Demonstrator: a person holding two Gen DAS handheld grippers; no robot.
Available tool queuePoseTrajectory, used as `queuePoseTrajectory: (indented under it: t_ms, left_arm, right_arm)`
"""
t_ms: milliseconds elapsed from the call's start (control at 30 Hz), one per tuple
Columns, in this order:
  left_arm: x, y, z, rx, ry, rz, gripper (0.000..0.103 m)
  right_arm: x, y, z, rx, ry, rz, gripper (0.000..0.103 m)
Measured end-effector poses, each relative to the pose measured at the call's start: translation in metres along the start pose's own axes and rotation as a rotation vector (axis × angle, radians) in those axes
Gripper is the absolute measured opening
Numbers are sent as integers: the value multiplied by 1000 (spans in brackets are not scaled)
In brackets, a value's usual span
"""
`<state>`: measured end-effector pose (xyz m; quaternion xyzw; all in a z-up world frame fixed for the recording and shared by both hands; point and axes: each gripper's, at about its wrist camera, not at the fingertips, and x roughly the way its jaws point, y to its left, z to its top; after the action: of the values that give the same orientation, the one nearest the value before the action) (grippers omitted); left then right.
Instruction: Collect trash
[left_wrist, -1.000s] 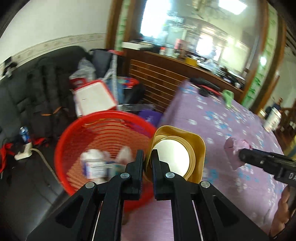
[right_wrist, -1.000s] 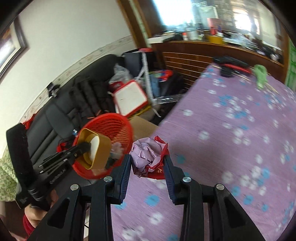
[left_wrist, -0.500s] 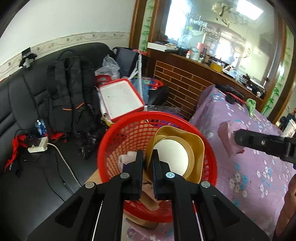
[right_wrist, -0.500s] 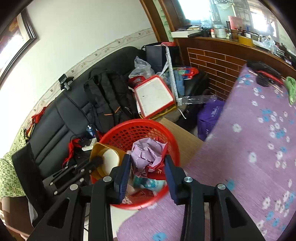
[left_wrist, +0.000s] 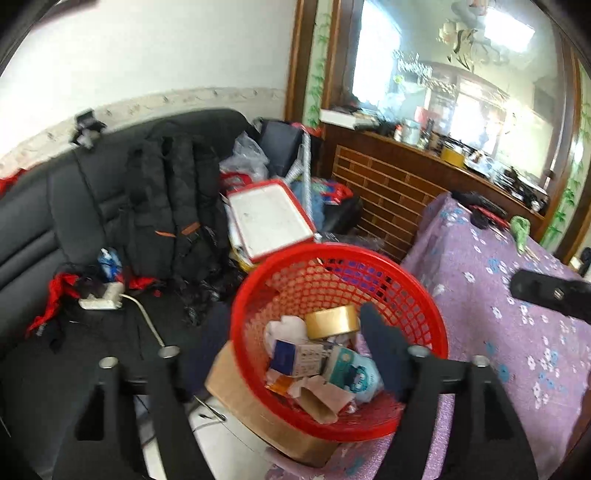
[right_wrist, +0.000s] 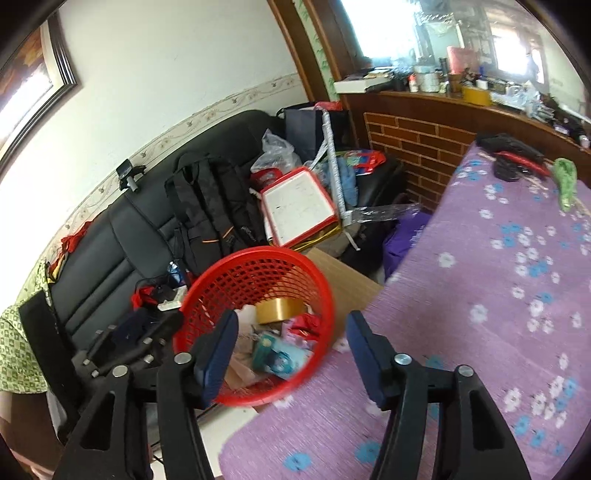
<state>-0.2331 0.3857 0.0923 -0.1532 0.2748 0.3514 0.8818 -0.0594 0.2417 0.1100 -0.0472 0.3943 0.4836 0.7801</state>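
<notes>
A red mesh basket (left_wrist: 332, 254) (right_wrist: 258, 258) holds several scraps: small boxes, a teal packet (left_wrist: 351, 373) and paper. A gold tape roll (left_wrist: 332, 321) (right_wrist: 280, 310) lies loose on top of them. A blurred red-and-purple wad (right_wrist: 306, 323) lies beside the roll. My left gripper (left_wrist: 295, 350) hangs over the basket's near side. Its jaws are opening with nothing gripped between them. My right gripper (right_wrist: 291, 349) hovers over the basket's table-side rim, jaws opening and nothing gripped. Each gripper shows in the other's view: the right (left_wrist: 546, 295), the left (right_wrist: 140, 332).
The basket rests on a cardboard box (left_wrist: 236, 387) against the table with a purple flowered cloth (right_wrist: 480, 314). Behind it is a black sofa (left_wrist: 55, 221) with a backpack (left_wrist: 173, 206), a red-framed white board (left_wrist: 269, 218) and a power strip (left_wrist: 99, 301). A brick-patterned counter (right_wrist: 413, 140) stands at the back.
Both grippers have opened wide. The gold tape roll left my left gripper and the purple-red wad left my right; both now lie in the basket. The basket sits nearer in both views.
</notes>
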Motion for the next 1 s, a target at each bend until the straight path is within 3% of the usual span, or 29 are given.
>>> queuePoseTrajectory:
  t_ms: [267, 733, 900, 1000]
  left_arm:
    - [-36, -27, -17, 18, -88, 48, 97]
    - [-84, -97, -63, 176, -150, 55, 103]
    - [-103, -117, -83, 263, -188, 102, 103]
    - [-112, -123, -91, 271, -200, 79, 103]
  right_arm:
    - [-51, -19, -36, -46, -77, -125, 86]
    - [-145, -55, -133, -106, -198, -476, 95]
    - [-168, -60, -158, -84, -224, -521, 96]
    - [-176, -63, -166, -62, -227, -532, 96]
